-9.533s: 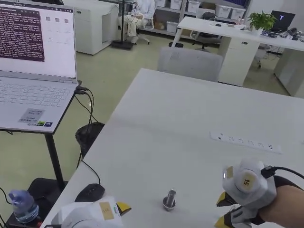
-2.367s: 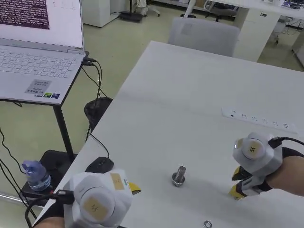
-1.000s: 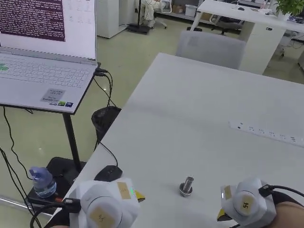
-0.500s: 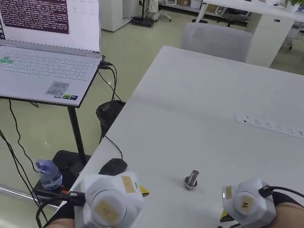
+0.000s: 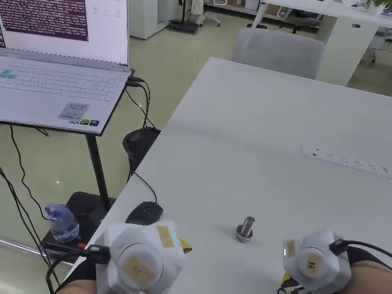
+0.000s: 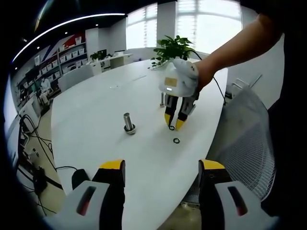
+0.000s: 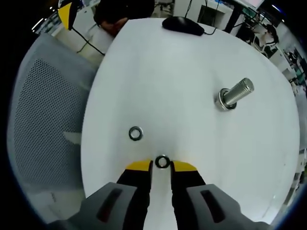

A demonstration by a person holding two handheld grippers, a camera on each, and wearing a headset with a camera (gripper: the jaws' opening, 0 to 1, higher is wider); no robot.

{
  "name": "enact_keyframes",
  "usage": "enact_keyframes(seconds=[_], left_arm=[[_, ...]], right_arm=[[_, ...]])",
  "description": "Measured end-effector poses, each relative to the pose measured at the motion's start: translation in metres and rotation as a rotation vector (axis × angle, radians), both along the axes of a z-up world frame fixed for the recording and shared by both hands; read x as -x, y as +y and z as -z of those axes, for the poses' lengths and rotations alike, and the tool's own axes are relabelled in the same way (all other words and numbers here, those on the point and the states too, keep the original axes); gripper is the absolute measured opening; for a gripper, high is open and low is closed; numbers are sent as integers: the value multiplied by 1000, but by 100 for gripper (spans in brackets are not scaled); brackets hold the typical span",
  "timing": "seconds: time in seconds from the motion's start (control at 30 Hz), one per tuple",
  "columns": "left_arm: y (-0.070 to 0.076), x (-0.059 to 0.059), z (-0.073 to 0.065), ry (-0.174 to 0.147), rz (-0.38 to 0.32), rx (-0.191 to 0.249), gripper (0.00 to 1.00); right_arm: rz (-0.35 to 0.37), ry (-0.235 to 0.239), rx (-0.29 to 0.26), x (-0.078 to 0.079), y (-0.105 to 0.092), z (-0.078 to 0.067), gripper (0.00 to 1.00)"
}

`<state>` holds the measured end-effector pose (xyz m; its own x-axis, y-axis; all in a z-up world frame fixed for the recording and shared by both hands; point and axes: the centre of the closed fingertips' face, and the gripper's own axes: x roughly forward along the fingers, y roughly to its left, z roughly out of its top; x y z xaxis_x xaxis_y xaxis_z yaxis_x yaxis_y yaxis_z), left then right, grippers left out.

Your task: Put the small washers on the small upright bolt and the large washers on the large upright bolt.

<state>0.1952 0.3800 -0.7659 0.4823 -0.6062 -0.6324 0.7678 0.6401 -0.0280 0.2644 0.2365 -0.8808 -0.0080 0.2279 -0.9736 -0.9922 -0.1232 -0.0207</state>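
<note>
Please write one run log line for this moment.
left gripper: open, empty | right gripper: jaws astride washer, grip unclear | second washer: loose | bolt: upright

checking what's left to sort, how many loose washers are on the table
2. One washer sits between the right gripper's tips; the other washer lies on the table just left of them in the right gripper view. More may be hidden.

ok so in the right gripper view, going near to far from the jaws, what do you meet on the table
washer at the jaws → loose washer → bolt → mouse
</note>
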Motion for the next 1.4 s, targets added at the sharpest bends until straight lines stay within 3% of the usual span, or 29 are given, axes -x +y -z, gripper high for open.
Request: enact_keyframes(seconds=[0.3, 0.73, 0.9, 1.4], left_arm=[[0, 3, 1, 3, -5, -3, 60], [-4, 0, -3, -6, -6, -5, 59], [-8, -3, -3, -8, -1, -5, 59], [-21, -17, -1, -13, 22, 1, 64]], right_arm=[[16, -8, -2, -2, 0, 0, 14], [100, 4, -22, -4, -4, -2, 13], [129, 4, -20, -8, -17, -11, 13], [281, -22, -14, -31, -82, -39, 13]])
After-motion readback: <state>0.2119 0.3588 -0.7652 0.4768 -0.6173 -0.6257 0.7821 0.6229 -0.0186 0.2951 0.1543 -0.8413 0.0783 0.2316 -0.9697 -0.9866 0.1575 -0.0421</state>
